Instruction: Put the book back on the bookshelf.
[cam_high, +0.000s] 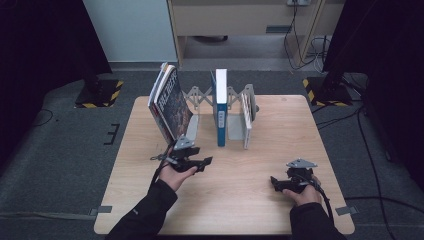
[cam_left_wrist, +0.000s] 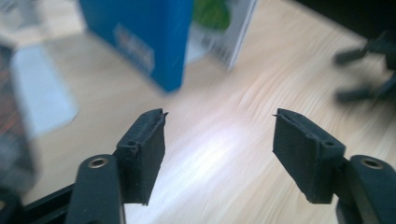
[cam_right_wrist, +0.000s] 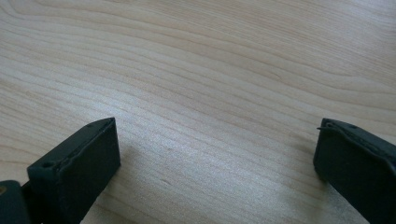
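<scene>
Print on book covers (cam_high: 170, 102) too blurred; no legible text.

From my seat, the table (cam_high: 260, 210) fills the middle of the frame. On its far half stands a folding rack (cam_high: 200, 97). Leaning magazines (cam_high: 167, 100) sit at its left, an upright book (cam_high: 220, 107) in the centre, a thinner book (cam_high: 246, 120) just right. My left gripper (cam_high: 192, 162) lies below the magazines; my right gripper (cam_high: 287, 182) is lower right, well apart.

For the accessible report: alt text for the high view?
Books stand in a grey rack on a wooden table; one dark-covered book leans at left. The left gripper sits near it, the right gripper apart, neither holding anything.
</scene>
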